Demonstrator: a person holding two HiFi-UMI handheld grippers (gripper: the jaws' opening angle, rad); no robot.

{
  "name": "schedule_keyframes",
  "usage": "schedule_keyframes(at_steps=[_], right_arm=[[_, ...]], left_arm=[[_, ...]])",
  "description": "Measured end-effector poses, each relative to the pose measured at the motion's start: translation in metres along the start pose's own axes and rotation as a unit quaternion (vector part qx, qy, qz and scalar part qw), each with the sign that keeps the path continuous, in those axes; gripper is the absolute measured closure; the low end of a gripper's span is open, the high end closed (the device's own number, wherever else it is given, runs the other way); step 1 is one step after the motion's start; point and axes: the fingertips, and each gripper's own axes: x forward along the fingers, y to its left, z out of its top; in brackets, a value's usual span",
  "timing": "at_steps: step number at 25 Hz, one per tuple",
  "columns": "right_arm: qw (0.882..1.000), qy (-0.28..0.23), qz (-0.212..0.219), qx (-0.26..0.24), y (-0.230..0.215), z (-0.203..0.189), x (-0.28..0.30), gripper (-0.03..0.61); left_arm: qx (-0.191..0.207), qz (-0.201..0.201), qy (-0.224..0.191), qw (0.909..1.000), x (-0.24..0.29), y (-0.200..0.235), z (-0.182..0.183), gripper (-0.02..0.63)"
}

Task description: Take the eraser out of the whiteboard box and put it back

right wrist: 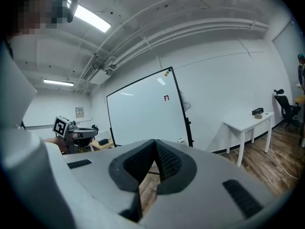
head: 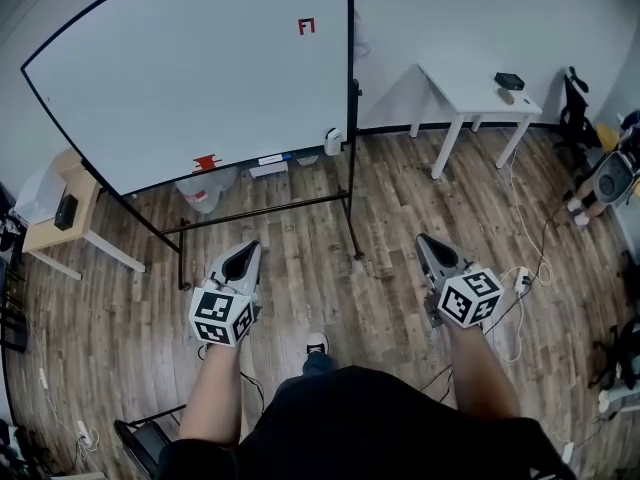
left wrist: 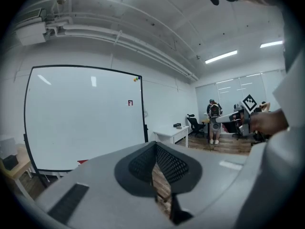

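A: On your far left, a small wooden desk carries a black thing. Next to it stands the whiteboard on its frame, facing you.

B: What you're after is up there, well apart from both your grippers. A red piece sits on the board's lower ledge, and a small white box is just beside the right post. I cannot tell from here which of them has the eraser.

A: Your left gripper hovers over the wooden floor, pointing toward the board's frame. Its fingers are pressed together with nothing between them.

B: Your right gripper is about level with it, to the right of the stand's post. Its fingers meet at the tips too, and they are empty.

A: Further right, a white desk stands by the wall with a black box on top.
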Motion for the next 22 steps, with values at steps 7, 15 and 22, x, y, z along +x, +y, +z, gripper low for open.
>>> schedule_keyframes(at_steps=[7,15,22], right_arm=[[1.000,0.010,0.002,-0.004,-0.006,0.010,0.070,0.584],[1.000,0.018,-0.007,-0.002,-0.012,0.018,0.139,0.584],[1.000,0.015,-0.016,-0.009,-0.012,0.030,0.186,0.584]], left_arm=[[-0.003,-0.015,0.004,0.9999,0.046,0.060,-0.002,0.604],[-0.008,-0.031,0.013,0.9994,0.092,0.117,-0.010,0.604],[-0.009,-0.043,0.013,0.9990,0.124,0.161,-0.011,0.604]])
